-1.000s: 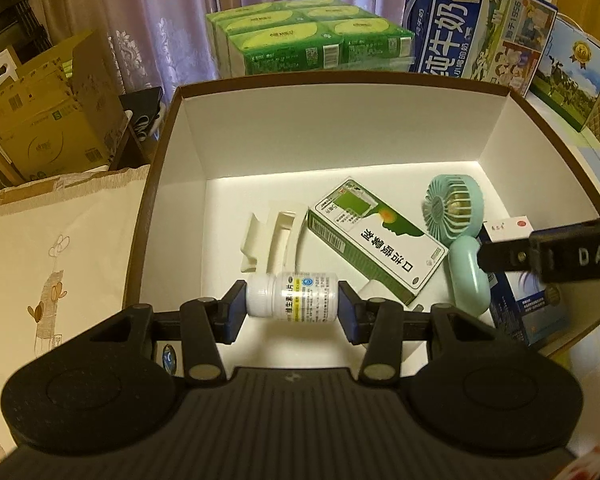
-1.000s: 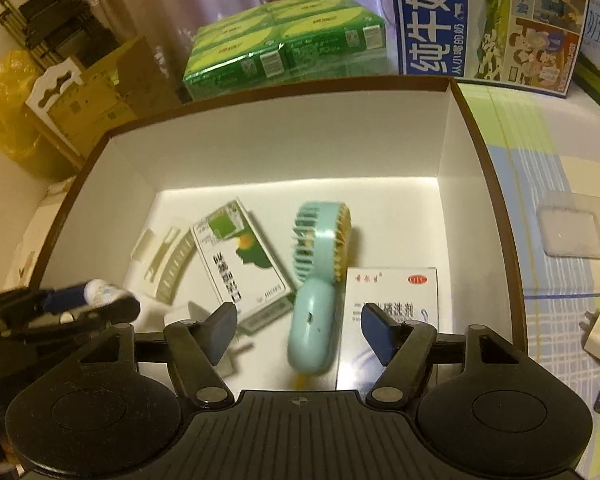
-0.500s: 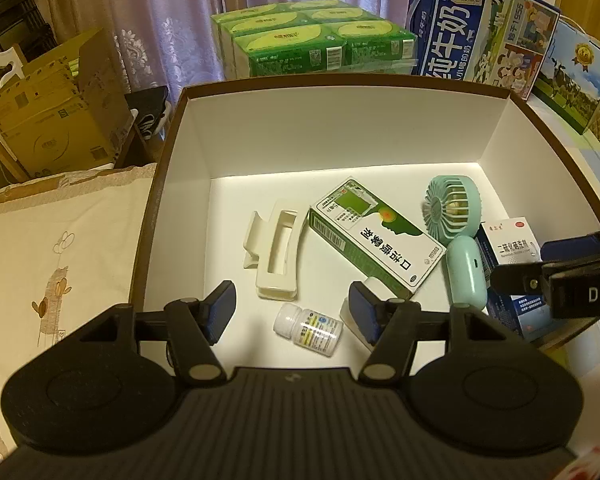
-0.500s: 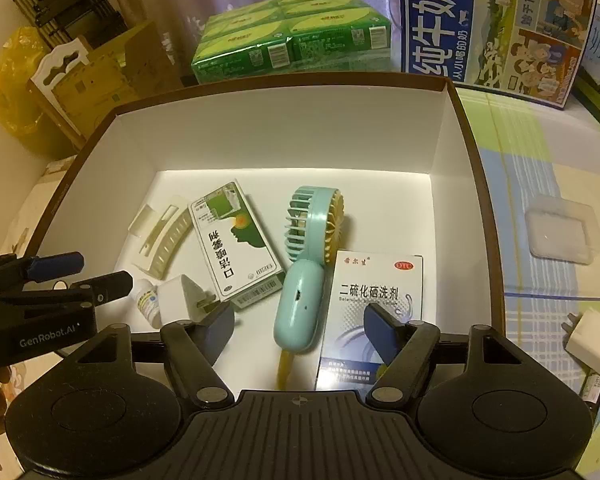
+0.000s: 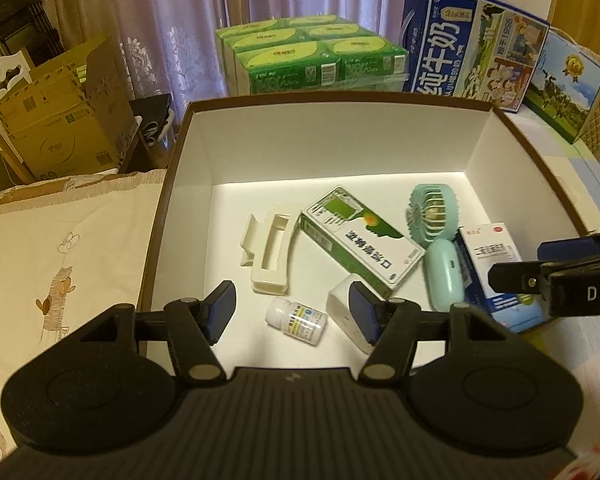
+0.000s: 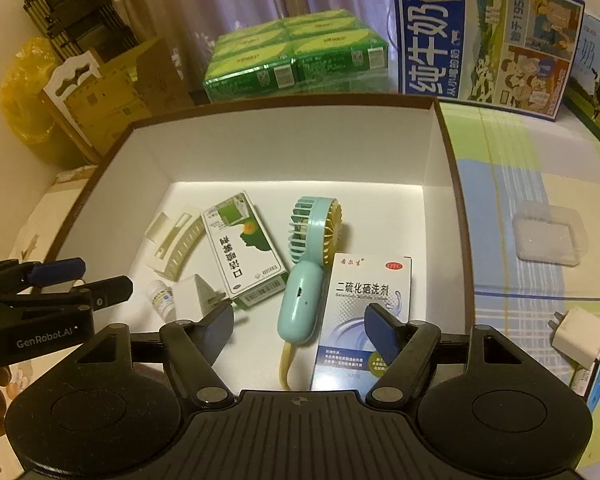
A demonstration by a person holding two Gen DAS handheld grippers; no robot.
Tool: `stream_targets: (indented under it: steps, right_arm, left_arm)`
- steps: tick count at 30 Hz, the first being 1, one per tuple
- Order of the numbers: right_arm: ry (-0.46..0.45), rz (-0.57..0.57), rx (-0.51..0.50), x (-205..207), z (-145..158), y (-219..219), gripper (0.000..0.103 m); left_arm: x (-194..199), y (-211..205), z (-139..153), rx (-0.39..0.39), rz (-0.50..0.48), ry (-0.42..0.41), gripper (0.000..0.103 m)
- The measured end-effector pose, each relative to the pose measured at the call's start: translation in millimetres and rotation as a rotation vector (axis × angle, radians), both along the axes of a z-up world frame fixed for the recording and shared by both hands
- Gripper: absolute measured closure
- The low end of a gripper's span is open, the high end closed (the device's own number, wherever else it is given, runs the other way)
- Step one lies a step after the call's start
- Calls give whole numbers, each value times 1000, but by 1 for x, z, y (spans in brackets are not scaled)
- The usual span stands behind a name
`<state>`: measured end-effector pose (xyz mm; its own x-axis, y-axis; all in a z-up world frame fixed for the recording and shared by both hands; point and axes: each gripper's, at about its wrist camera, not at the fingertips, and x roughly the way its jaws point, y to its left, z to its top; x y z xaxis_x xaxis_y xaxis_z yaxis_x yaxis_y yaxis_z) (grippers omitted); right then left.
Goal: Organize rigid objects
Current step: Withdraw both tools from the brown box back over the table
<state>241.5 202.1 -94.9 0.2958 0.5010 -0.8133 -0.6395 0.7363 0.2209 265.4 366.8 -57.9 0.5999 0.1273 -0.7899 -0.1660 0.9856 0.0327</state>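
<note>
White cardboard box with brown rim (image 5: 168,184) holds the sorted goods; the small white pill bottle with yellow-blue label (image 5: 297,320) lies on its side on the box floor, near the front wall. My left gripper (image 5: 292,314) hovers above it, jaws spread wide, holding nothing. My right gripper (image 6: 300,330) hangs over the near right part of the box, jaws also apart and empty. Bottle sits just beside a white plug adapter (image 5: 346,316); the cream plastic hair claw (image 5: 269,254) lies behind it. Green-and-white medicine carton (image 5: 360,242), mint handheld fan (image 6: 308,268) and blue-white medicine carton (image 6: 364,312) fill the right half. Risk, as I judge it: the round bottle could roll if I bump the box, and a low pass of either gripper may knock the fan or adapter. Outside on the striped cloth wait a clear plastic case (image 6: 548,236) and a second white charger (image 6: 580,334), likely next for the right side. To reach them I must clear the box's right wall; the two grippers sit close, so crossing paths could collide.
</note>
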Motion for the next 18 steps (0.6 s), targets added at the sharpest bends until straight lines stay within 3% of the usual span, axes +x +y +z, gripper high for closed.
stream_targets:
  steps: [10,18]
  right_arm:
    - [-61,24,100,-23,32,-45,34]
    - [-83,-4,127,-34,47,-103,34]
  left_arm:
    - [-33,-31,29,-34,12,-81,44]
    - [-54,-79,41,-84,-54,-103,44]
